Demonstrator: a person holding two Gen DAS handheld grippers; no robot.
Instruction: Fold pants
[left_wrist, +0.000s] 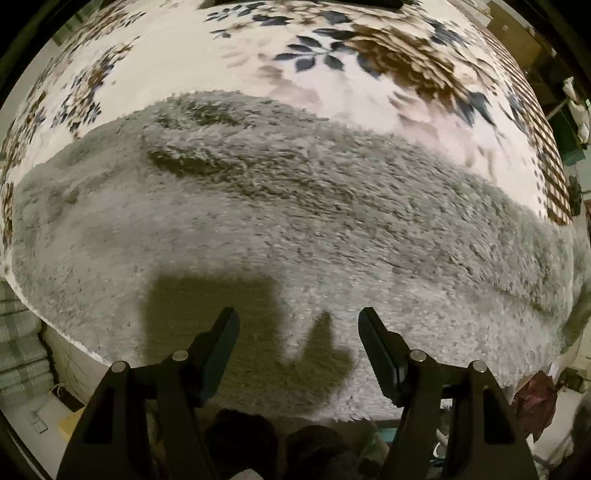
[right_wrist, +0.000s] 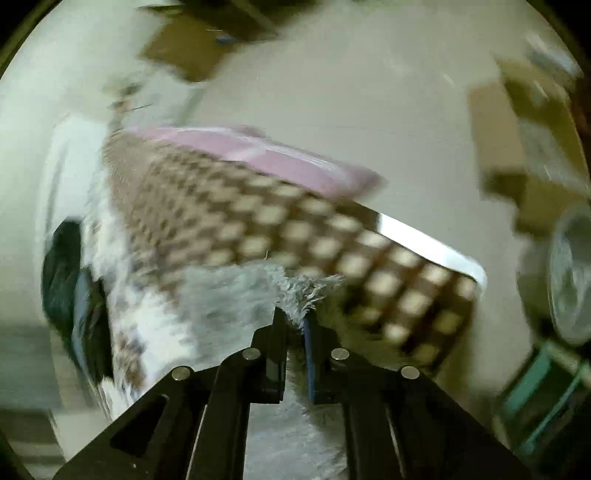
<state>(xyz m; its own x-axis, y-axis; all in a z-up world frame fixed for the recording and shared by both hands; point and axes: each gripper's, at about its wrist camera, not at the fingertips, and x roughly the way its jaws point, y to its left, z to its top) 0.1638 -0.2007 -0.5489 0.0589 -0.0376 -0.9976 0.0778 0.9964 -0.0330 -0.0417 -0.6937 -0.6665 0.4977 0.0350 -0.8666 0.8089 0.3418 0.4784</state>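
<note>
The left gripper (left_wrist: 297, 325) hangs open and empty over the grey fleece pants (left_wrist: 288, 206) spread from nine to three o'clock on the floral blanket (left_wrist: 229, 66), while the right gripper (right_wrist: 295, 317), clamped on a thin tuft of pants edge at twelve o'clock, could lose it under a pull.

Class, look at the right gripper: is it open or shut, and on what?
Shut. The right gripper pinches an edge of the fluffy grey pants, fabric bunched between its closed fingers.

grey fluffy pants (left_wrist: 295, 229), floral cream bedspread (left_wrist: 207, 62).
</note>
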